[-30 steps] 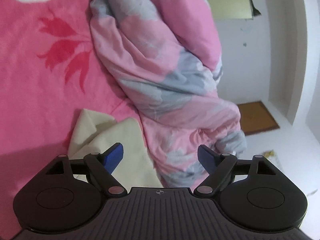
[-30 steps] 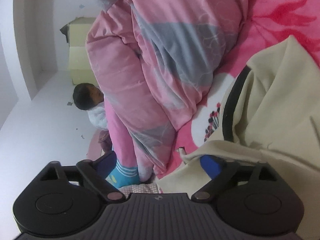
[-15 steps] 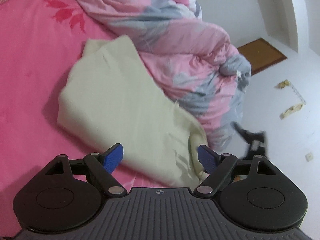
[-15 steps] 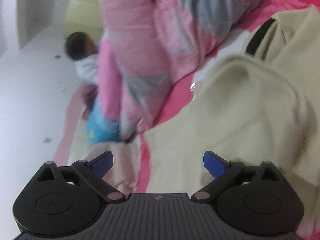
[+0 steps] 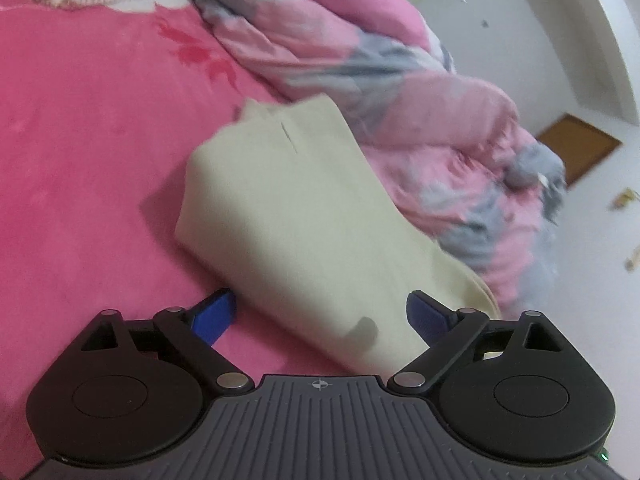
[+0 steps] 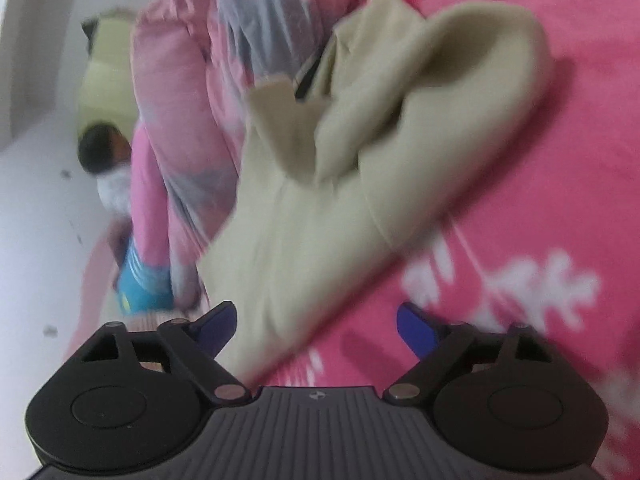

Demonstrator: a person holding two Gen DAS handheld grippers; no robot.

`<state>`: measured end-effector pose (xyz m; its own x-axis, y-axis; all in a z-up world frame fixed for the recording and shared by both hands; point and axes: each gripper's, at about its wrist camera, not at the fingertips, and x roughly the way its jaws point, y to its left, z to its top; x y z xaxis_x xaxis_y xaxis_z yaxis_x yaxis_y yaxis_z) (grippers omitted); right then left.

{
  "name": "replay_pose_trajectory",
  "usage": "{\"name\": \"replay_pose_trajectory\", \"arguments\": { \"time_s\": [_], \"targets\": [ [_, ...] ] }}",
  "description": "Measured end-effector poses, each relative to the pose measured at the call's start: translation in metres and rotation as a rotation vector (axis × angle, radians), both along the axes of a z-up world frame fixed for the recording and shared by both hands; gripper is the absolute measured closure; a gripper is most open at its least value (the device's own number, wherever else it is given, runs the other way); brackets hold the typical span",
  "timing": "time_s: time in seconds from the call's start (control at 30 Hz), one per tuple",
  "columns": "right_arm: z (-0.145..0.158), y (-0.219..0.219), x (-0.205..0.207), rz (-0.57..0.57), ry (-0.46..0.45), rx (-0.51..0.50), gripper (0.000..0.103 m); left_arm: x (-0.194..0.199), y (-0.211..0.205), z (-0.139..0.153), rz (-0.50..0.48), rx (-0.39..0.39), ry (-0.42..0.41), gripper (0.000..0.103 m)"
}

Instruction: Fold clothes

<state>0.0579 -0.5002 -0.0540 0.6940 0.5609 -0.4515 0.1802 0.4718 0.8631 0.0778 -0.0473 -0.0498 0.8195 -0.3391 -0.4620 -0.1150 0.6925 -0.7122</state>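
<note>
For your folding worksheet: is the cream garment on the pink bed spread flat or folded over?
Folded over, loosely. The cream garment lies doubled, its layers bunching on the pink bed, not neatly squared.

Garment (image 5: 288,216) is showing plain cream, with a black band (image 6: 306,76) at one edge. Bed cover (image 5: 80,140) is showing hot pink with red and white florals. Quilt (image 5: 400,120) is showing pale pink with grey patches. Tongs' fingertips (image 5: 214,314) are showing blue.

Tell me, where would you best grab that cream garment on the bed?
Probably the near edge of the cream garment, between the open left gripper fingers. It lies flat on the pink bedsheet, so come in low from the near side; the quilt crowds its far side.
</note>
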Motion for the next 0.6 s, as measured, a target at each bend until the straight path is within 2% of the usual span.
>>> {"name": "replay_pose_trajectory", "arguments": {
  "time_s": [0.1, 0.13, 0.17, 0.2, 0.23, 0.27, 0.3, 0.37, 0.4, 0.5, 0.6],
  "targets": [
    [-0.009, 0.002, 0.018, -0.054, -0.029, 0.017, 0.019, 0.012, -0.005, -0.002, 0.076, 0.026, -0.001, 0.011],
    [-0.012, 0.004, 0.024, -0.073, -0.036, 0.017, 0.020, 0.017, -0.007, -0.002, 0.101, 0.034, -0.002, 0.016],
    [-0.015, 0.005, 0.030, -0.091, -0.042, 0.017, 0.023, 0.019, -0.009, -0.002, 0.128, 0.051, 0.006, 0.028],
    [-0.015, 0.007, 0.033, -0.105, -0.048, 0.010, 0.027, 0.021, -0.011, -0.002, 0.156, 0.072, 0.017, 0.035],
    [-0.016, 0.008, 0.036, -0.119, -0.053, 0.004, 0.029, 0.023, -0.012, -0.002, 0.179, 0.090, 0.032, 0.055],
    [-0.017, 0.010, 0.039, -0.131, -0.058, -0.006, 0.041, 0.025, -0.011, -0.002, 0.191, 0.094, 0.048, 0.067],
    [-0.017, 0.011, 0.041, -0.131, -0.059, -0.032, 0.063, 0.026, -0.010, -0.002, 0.198, 0.093, 0.063, 0.070],
    [-0.020, 0.015, 0.044, -0.126, -0.048, -0.061, 0.078, 0.024, -0.009, 0.003, 0.197, 0.098, 0.065, 0.082],
    [-0.019, 0.016, 0.043, -0.129, -0.057, -0.053, 0.083, 0.021, -0.011, 0.008, 0.195, 0.112, 0.055, 0.084],
    [-0.015, 0.018, 0.037, -0.134, -0.085, -0.037, 0.087, 0.010, -0.014, 0.021, 0.191, 0.145, 0.017, 0.087],
    [-0.008, 0.019, 0.027, -0.139, -0.103, -0.020, 0.088, -0.007, -0.009, 0.031, 0.176, 0.105, 0.030, 0.087]
  ]
}}
